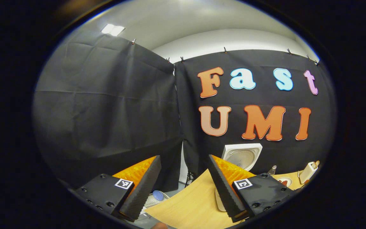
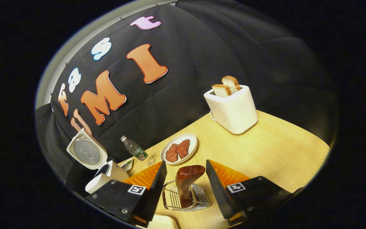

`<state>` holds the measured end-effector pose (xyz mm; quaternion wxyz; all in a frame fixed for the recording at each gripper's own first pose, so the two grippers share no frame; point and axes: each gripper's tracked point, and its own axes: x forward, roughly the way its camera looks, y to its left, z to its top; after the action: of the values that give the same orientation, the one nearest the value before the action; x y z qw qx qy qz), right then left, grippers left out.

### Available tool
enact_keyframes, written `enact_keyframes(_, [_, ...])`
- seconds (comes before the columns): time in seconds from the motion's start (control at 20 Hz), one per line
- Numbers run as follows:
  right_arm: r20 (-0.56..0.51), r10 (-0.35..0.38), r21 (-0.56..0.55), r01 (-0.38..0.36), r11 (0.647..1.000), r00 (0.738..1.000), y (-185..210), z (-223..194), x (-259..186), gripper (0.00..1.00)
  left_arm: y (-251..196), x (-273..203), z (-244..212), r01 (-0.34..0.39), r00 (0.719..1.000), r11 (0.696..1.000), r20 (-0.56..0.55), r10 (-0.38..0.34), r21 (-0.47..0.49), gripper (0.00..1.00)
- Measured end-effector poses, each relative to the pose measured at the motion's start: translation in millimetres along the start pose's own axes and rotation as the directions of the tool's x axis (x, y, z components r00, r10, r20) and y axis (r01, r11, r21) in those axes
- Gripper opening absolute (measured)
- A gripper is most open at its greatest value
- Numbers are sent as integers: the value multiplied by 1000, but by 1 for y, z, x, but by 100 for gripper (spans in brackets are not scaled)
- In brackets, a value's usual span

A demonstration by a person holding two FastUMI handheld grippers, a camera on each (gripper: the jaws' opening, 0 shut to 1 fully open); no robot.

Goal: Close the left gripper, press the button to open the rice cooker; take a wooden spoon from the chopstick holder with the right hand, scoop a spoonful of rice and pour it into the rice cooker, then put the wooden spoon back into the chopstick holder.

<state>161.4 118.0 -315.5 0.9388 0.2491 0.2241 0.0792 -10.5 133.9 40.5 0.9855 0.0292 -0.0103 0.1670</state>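
Black cloth hangs behind a pale wooden table (image 2: 265, 152) on which a white toaster (image 2: 233, 109) stands with two slices of bread (image 2: 227, 86) sticking out of its slots. Seen from the right gripper view, the right gripper (image 2: 184, 187) is tilted down toward the table's near part, its fingers spread wide with nothing pressed between them; the wooden spoon (image 2: 187, 179) stands upright in the wire chopstick holder (image 2: 183, 200) directly between the two fingers, without either touching it as far as I can tell. Only the spoon's dark reddish bowl and a short piece of its stem are clear, the rest being lost among the wires. Beyond the holder lies a white plate (image 2: 193, 140) with two pieces of reddish meat (image 2: 178, 150), and to its left a small plastic water bottle (image 2: 133, 149) lies tilted beside a little dish (image 2: 127, 163). Further left the white rice cooker (image 2: 103, 176) stands with its lid (image 2: 86, 151) swung up and open; its body is partly covered by the gripper's left finger, so what is inside cannot be made out. From the left gripper view, the left gripper (image 1: 184, 187) is held higher and pointed nearly level at the cloth wall, over the table's left edge (image 1: 183, 203), its fingers also wide apart and empty. Past its right finger the cooker's raised lid (image 1: 242, 157) shows, with the cooker body hidden behind that finger, and the toaster (image 1: 308, 171) appears small and cut off near the far right. A blurred bluish object on the floor below cannot be identified.
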Motion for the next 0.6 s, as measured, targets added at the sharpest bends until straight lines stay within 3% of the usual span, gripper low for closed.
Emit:
enact_keyframes(0.05, [-4, -8, 14, 8, 1000, 1000, 0, -1, 2, 72, 3, 1, -1, -2, 1000, 1000, -2, 2, -2, 99])
enact_keyframes(0.1, [-10, -25, 33, 26, 999, 1000, -3, -2, 3, 55, 3, 4, -3, -4, 1000, 1000, -9, 4, -4, 99])
enact_keyframes(0.15, [-35, -12, 61, 14, 998, 999, 0, -6, 3, 58, 4, 7, -5, -7, 1000, 1000, -15, 7, -5, 99])
enact_keyframes(0.2, [-60, -7, 92, 13, 996, 998, 4, -9, 0, 45, 4, 8, -7, -6, 1000, 1000, -20, 6, -2, 100])
enact_keyframes(0.3, [-63, 4, 132, 4, 991, 998, 9, -10, -2, 32, 5, 12, -12, -6, 1000, 1000, -30, 6, 6, 99])
enact_keyframes(0.6, [-33, -25, 85, 28, 996, 999, 27, -5, 1, 15, 9, 25, -16, 19, 999, 1000, -36, -19, 23, 100])
